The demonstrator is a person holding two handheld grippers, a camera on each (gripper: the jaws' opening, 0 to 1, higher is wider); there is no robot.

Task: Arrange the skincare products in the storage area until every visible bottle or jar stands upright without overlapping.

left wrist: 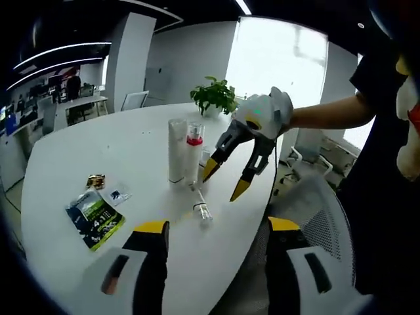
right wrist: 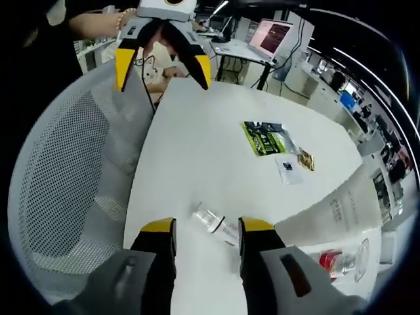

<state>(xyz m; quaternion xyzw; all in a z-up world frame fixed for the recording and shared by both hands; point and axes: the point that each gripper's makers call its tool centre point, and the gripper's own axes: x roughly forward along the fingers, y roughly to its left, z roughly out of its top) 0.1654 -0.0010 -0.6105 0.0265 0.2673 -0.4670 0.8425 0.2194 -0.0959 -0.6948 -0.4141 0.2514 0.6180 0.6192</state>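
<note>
White round counter [left wrist: 98, 151] in an office. Two tall bottles [left wrist: 184, 151] stand upright mid-counter; a small clear bottle [right wrist: 215, 223] lies on its side near the counter edge, long axis running across the right tool [right wrist: 207, 237], just ahead of its tips. Right tool nearer, jaws apart, empty. Left tool [left wrist: 216, 233] also apart, empty, hovering farther back.

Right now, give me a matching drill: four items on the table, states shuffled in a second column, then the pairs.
Items:
1. small clear bottle
2. tall white tube
3. red-banded bottle
4. green packet

States:
A. standing upright, plain white
B. lying on its side near the table edge
C. flat on the table, beside small sachets
D. standing upright next to the tube

Pairs: 1-B, 2-A, 3-D, 4-C
</note>
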